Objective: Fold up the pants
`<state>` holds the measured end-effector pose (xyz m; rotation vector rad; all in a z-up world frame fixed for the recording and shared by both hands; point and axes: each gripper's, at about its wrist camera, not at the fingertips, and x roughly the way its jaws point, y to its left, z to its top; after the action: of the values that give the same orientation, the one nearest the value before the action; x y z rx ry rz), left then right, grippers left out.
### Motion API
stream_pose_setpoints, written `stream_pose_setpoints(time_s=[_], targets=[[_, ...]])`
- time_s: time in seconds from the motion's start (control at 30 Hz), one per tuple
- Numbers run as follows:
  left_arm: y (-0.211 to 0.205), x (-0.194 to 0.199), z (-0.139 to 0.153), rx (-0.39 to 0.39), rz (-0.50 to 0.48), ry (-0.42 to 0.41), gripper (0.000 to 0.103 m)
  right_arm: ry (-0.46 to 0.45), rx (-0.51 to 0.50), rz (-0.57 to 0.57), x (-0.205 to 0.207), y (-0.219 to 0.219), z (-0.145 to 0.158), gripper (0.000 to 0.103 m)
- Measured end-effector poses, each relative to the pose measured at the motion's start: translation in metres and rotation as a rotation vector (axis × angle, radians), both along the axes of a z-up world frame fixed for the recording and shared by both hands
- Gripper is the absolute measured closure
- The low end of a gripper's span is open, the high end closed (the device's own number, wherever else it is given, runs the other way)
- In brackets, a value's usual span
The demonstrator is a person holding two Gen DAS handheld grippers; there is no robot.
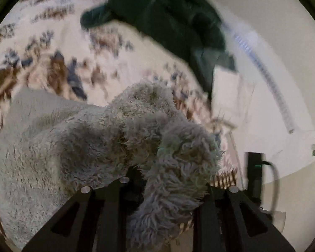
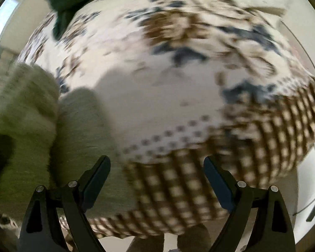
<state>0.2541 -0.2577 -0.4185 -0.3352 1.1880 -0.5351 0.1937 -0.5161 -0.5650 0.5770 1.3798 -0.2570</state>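
The fluffy grey pants (image 1: 107,138) fill the lower left and centre of the left wrist view, lying on a patterned blanket (image 1: 58,48) and bunching up toward the camera. A fold of the fleece runs down between the fingers of the left gripper (image 1: 166,180), which is clamped on it. In the right wrist view the pants (image 2: 25,113) sit at the left edge, blurred, beside the left finger of the right gripper (image 2: 157,168); its jaws stand wide apart with nothing between them, over the blanket's brown checked border (image 2: 178,189). A dark green garment (image 1: 168,14) lies at the top centre of the left view, and folded white cloth (image 1: 231,96) at the right.
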Motion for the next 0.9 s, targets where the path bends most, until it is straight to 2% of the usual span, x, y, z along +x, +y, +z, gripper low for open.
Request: stream_pose_setpoints(time_s=[0.03,0.07,0.1,0.13,0.17,0.2,0.37,0.43,0.5,0.63,0.7,0.77,0.83,0.87,0.9], targets=[[-0.009,0.0,-0.002,0.018,-0.009,0.026,0.078,0.003,0.002,-0.017,-0.007,-0.012,-0.001,0.011],[-0.014,-0.001,-0.002,0.03,-0.012,0.032,0.069,0.004,0.004,-0.028,-0.011,-0.018,-0.001,0.011],[-0.02,-0.002,0.001,0.043,-0.019,0.027,0.05,0.005,0.008,-0.042,-0.014,-0.025,-0.002,0.011],[-0.024,-0.004,0.006,0.046,-0.026,0.016,0.036,0.003,0.019,-0.057,-0.018,-0.032,-0.004,0.011],[-0.025,-0.006,0.011,0.032,-0.036,0.007,0.014,0.001,0.033,-0.071,-0.021,-0.036,-0.006,0.011],[-0.026,-0.009,0.017,0.016,-0.043,0.003,0.011,-0.003,0.056,-0.09,-0.024,-0.04,-0.007,0.011],[-0.007,-0.01,0.033,0.048,-0.028,-0.005,0.011,-0.041,0.209,-0.139,-0.023,-0.031,-0.014,0.009],[0.024,-0.001,0.031,0.092,0.019,0.0,0.011,-0.065,0.289,-0.132,-0.013,-0.02,-0.018,0.003],[0.059,0.007,0.028,0.156,0.078,0.012,0.011,-0.08,0.349,-0.108,-0.001,-0.007,-0.022,0.003],[0.132,0.026,0.001,0.273,0.212,0.08,0.011,-0.064,0.458,-0.056,0.029,0.021,-0.048,0.003],[0.158,0.035,-0.021,0.299,0.269,0.123,0.011,-0.014,0.492,-0.022,0.044,0.037,-0.069,0.003],[0.172,0.042,-0.042,0.289,0.287,0.172,0.011,0.028,0.514,-0.002,0.051,0.049,-0.081,0.006],[0.178,0.045,-0.061,0.277,0.299,0.21,0.011,0.004,0.499,0.012,0.052,0.057,-0.075,0.047],[0.18,0.045,-0.07,0.271,0.297,0.228,0.011,-0.016,0.461,0.026,0.052,0.059,-0.067,0.052],[0.181,0.043,-0.08,0.266,0.296,0.245,0.011,-0.06,0.437,0.023,0.051,0.058,-0.053,0.064]])
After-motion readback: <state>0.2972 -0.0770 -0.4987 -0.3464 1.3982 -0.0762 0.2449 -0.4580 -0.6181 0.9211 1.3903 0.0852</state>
